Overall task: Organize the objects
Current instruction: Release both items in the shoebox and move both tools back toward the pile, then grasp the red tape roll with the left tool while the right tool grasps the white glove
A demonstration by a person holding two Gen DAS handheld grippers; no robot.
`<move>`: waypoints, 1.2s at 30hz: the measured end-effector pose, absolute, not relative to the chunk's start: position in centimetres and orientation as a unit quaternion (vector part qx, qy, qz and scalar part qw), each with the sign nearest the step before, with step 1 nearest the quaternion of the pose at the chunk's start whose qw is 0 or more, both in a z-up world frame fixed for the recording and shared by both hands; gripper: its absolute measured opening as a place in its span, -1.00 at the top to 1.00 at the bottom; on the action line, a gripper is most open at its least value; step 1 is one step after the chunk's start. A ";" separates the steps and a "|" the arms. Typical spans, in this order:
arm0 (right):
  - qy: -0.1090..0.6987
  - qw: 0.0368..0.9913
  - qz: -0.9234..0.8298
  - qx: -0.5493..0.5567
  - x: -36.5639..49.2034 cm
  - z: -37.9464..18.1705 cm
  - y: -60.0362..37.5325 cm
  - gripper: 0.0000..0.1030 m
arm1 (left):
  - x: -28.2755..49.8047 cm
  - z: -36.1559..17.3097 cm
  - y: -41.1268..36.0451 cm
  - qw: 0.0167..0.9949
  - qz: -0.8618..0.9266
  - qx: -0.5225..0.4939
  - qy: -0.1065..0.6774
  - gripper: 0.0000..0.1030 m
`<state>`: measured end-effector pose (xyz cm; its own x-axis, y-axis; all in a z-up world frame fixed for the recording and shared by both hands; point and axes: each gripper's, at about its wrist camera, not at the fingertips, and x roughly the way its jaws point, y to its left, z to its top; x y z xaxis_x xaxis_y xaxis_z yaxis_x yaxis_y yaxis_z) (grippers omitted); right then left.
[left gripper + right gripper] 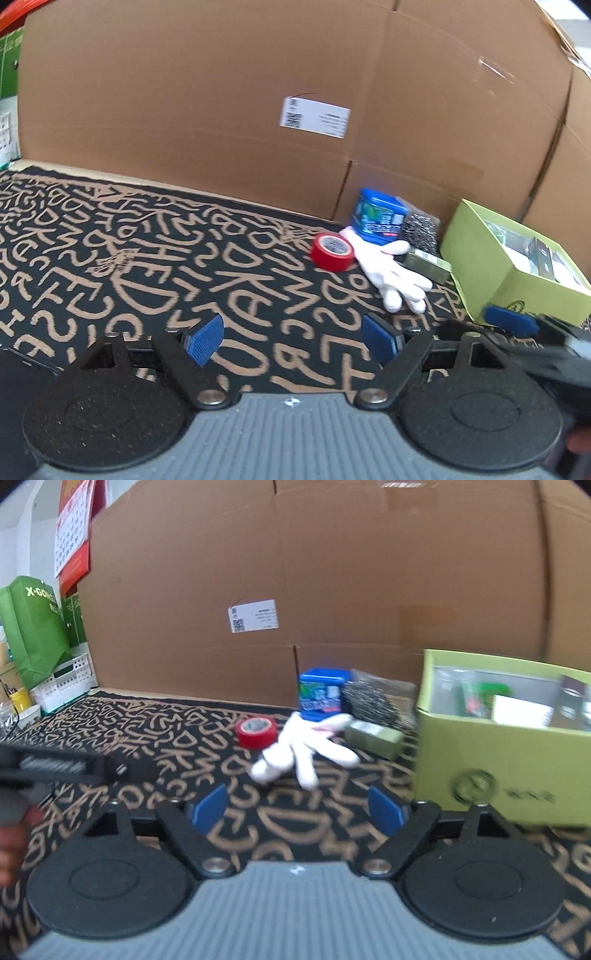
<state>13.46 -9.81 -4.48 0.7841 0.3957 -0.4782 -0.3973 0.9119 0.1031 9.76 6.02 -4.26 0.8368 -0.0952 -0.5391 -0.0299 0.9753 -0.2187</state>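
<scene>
A white glove (301, 751) lies flat on the lettered mat (147, 266), fingers toward the near side, in a small cluster at the foot of a big cardboard wall (221, 92). Touching its left edge is a red tape roll (256, 732), lying on its side; behind its cuff stands a blue tub (322, 695), and just right of that a steel scourer (369, 701) with a small olive box (375, 738) in front of it. Farther right is the open green box (480, 760), already holding several packets and cartons (too blurred to name). The right wrist view looks into that box from low down and shows things past the mat's far left edge: a green bag (31, 627), a white basket (66, 686), a yellow cup (20, 699) and a red calendar (74, 535) on the wall; it also catches part of the left tool and a hand (9, 845) at its left border. The left wrist view sees the cluster from farther left, with much bare mat, and the label (314, 117) on the cardboard more sharply. The left gripper (291, 338) is spread wide over bare mat with nothing between its blue pads. The right gripper (297, 810) is likewise apart and empty, near the glove's fingertips but not touching them; one of its pads shows at the left view's right edge beside the green box.
</scene>
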 end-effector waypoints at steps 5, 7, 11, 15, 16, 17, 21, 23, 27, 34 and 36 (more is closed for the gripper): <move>0.274 0.938 0.210 -0.013 18.6 -5.8 -6.9 -0.45 | 10.3 -4.5 7.3 0.951 -0.018 -0.104 0.290 -0.65; 0.284 0.936 0.206 -0.016 20.1 -6.5 -6.1 -0.30 | 10.9 -4.6 7.4 0.951 -0.020 -0.097 0.293 -0.65; 0.315 0.927 0.205 0.005 21.8 -7.1 -6.2 0.66 | 12.8 -4.5 6.9 0.950 -0.031 -0.090 0.298 -0.65; 0.297 0.934 0.197 -0.015 19.8 -6.7 -7.2 0.79 | 16.0 -4.1 5.1 0.952 -0.046 -0.068 0.294 -0.65; 0.293 0.935 0.198 -0.017 18.9 -6.5 -7.7 0.79 | 16.9 -4.1 4.5 0.953 -0.049 -0.060 0.293 -0.65; 0.291 0.935 0.203 -0.016 17.8 -6.4 -8.5 0.79 | 18.0 -4.1 3.8 0.953 -0.052 -0.052 0.293 -0.65; 0.289 0.934 0.209 -0.015 13.6 -5.9 -10.9 0.79 | 22.5 -4.8 0.9 0.952 -0.055 -0.015 0.300 -0.65; 0.293 0.933 0.211 -0.014 11.8 -5.7 -11.7 0.79 | 24.6 -5.4 -0.2 0.949 -0.045 0.008 0.313 -0.60; 0.320 0.919 0.230 -0.018 9.4 -5.4 -12.9 0.73 | 26.2 -6.2 -1.0 0.945 -0.052 0.019 0.322 -0.07; 0.295 0.927 0.231 -0.006 8.6 -4.1 -13.1 -0.43 | 20.5 -5.6 -1.1 0.937 -0.098 0.051 0.332 0.05; 0.287 0.930 0.228 -0.007 9.1 -4.0 -12.9 -0.43 | 18.5 -5.4 -1.0 0.934 -0.109 0.054 0.337 0.05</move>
